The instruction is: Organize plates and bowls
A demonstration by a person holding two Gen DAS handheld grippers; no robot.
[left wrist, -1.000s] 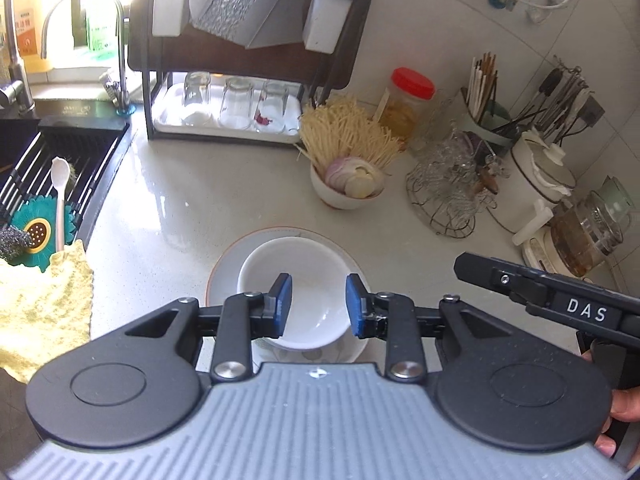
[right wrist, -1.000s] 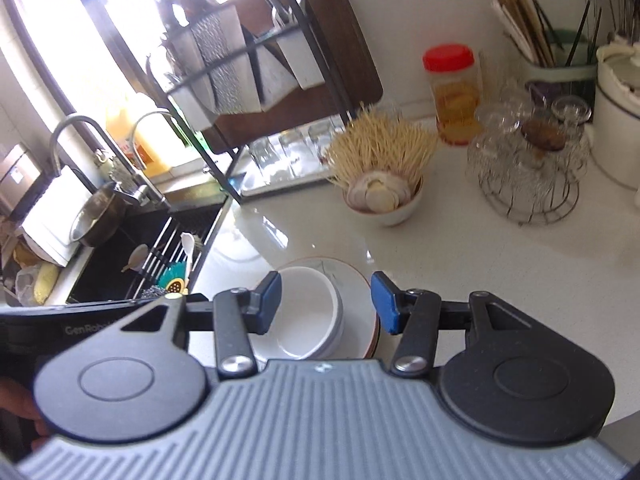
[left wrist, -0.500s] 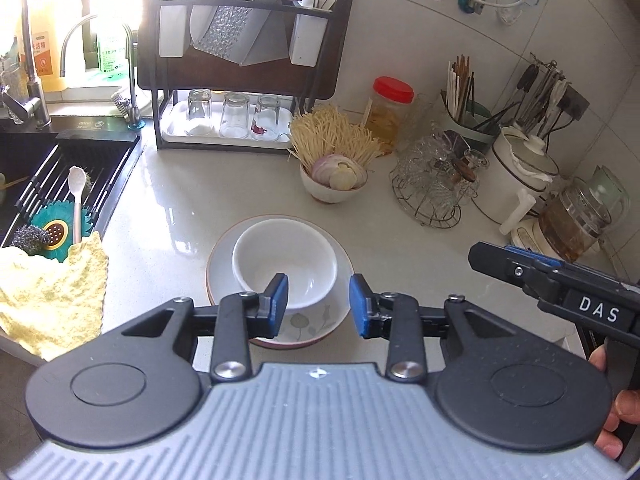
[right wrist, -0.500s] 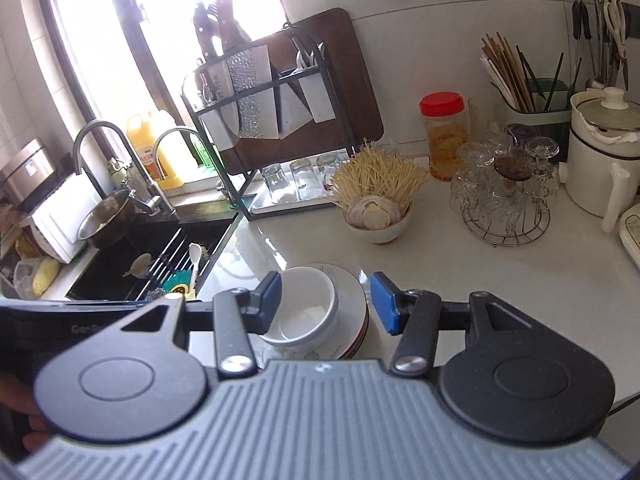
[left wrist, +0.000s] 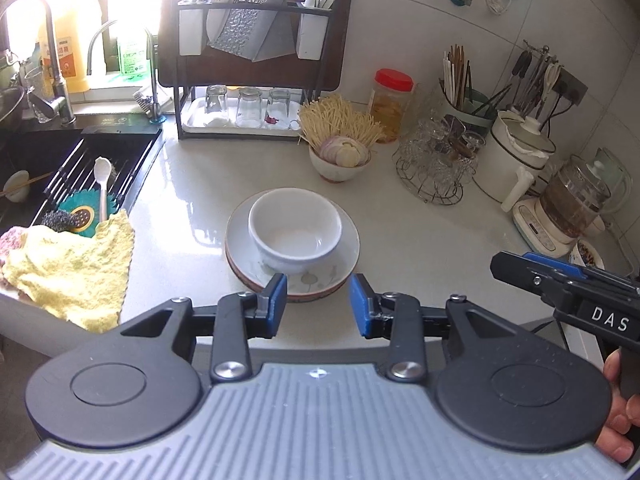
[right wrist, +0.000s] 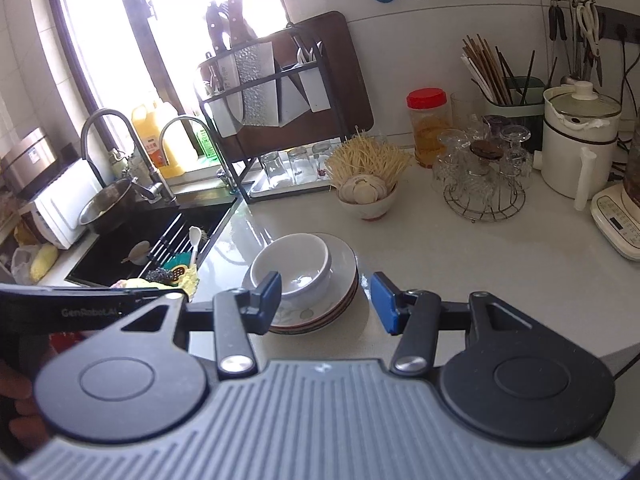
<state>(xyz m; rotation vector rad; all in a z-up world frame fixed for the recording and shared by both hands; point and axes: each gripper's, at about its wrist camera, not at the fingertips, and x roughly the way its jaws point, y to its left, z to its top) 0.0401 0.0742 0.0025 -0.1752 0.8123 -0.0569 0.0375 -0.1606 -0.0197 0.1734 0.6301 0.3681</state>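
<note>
- On tabletop [left wrist: 420, 240]: white bowl [left wrist: 295, 232] sits in plate stack [left wrist: 240, 240].
- Left tongs [left wrist: 318, 306]: parted, empty, near stack.
- Right tongs [right wrist: 326, 300]: wide apart, empty.

White tiled wall [right wrist: 460, 40], pale countertop [left wrist: 420, 240], black sink [left wrist: 60, 152], bright window [right wrist: 172, 20].

A bowl [left wrist: 295, 231] sits in a stack of plates [left wrist: 292, 280] at the counter's [left wrist: 420, 248] near middle; a sink [left wrist: 60, 160] lies to the left, a cloth [left wrist: 68, 268] over its near edge; farther back stands a dish rack [left wrist: 256, 80], right of it a noodle bowl [left wrist: 340, 160], then a glass holder [left wrist: 436, 168]; a kettle [left wrist: 576, 204] sits far right.
</note>
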